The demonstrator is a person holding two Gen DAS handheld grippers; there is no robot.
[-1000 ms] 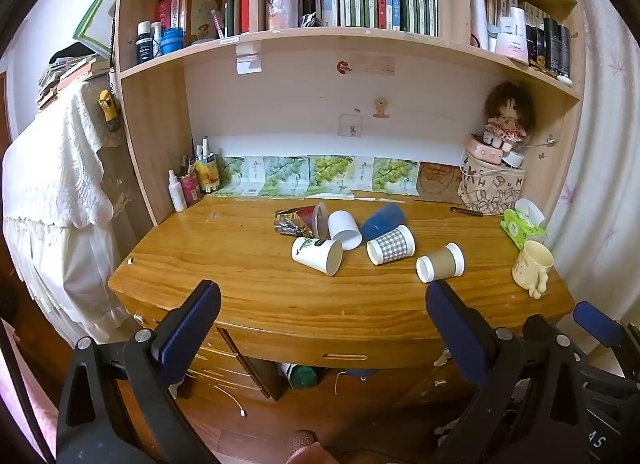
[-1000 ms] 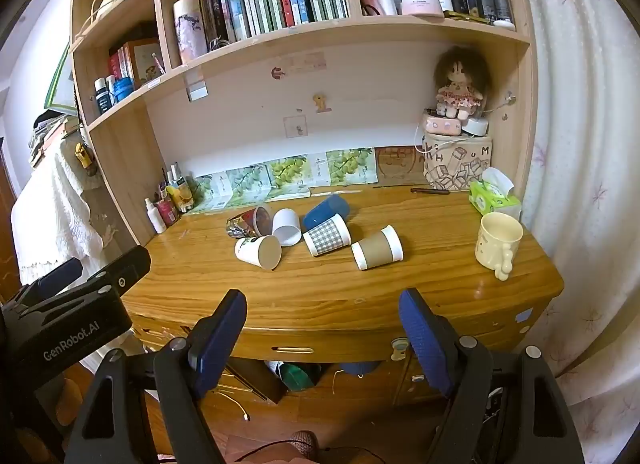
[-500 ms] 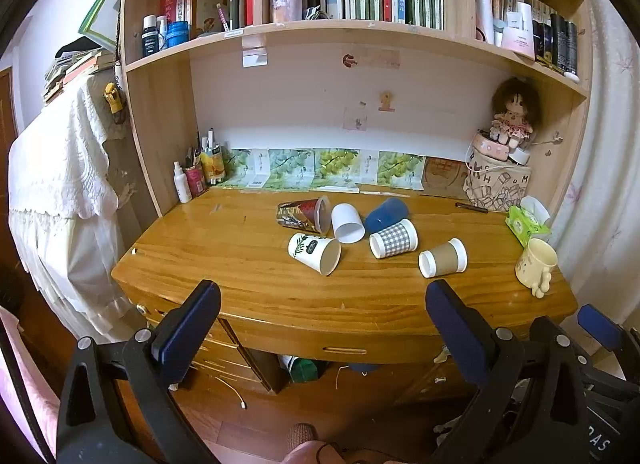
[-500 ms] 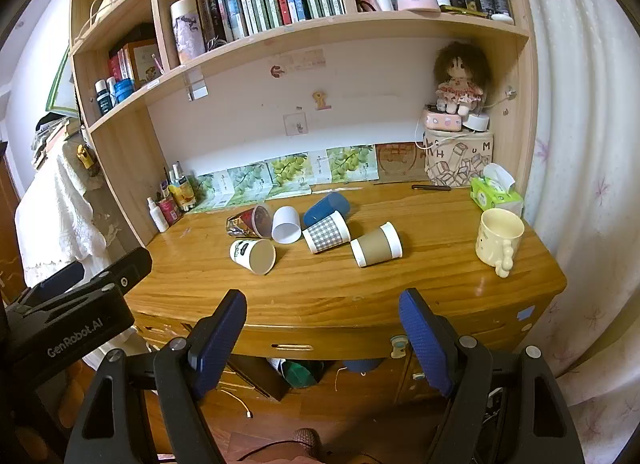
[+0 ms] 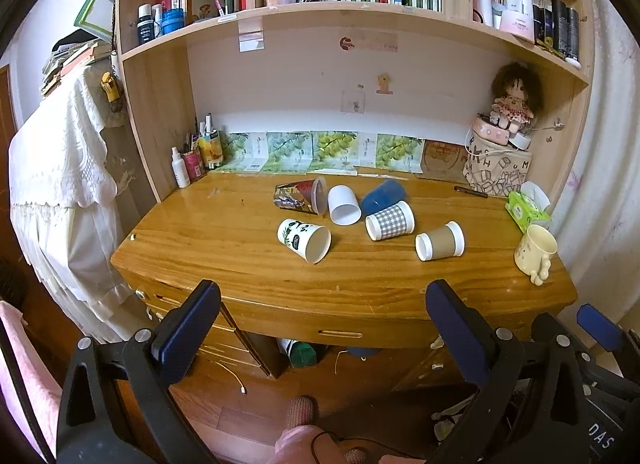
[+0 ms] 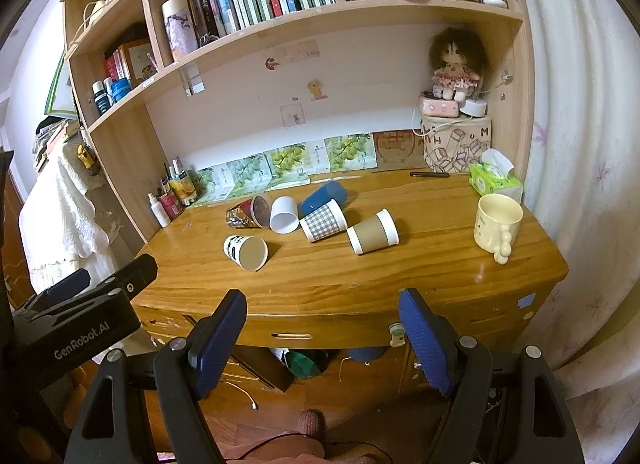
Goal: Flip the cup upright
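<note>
Wooden desk [image 5: 224,248] under a bookshelf [image 5: 340,12], curtain at 3 o'clock. Six cups lie on their sides mid-desk, at 12 o'clock from both cameras. We log them: panda cup [image 5: 304,239] nearest, mouth toward us; foil cup [image 5: 300,196] behind it; white cup [image 5: 343,205] touching the foil cup's rim; blue cup [image 5: 384,196] at the back; checked cup [image 5: 389,221] just in front of the blue one; brown cup [image 5: 440,246] at 1 o'clock, apart from the cluster. A cream mug [image 5: 534,251] stands upright near the desk's right edge, tissue pack [image 5: 526,210] behind it.

Our left gripper [image 5: 320,308] sits off the desk's front edge, fingers spread wide, nothing between them. Our right gripper [image 6: 322,322] likewise: wide apart, holding nothing, short of the desk. Neither touches any cup.
</note>
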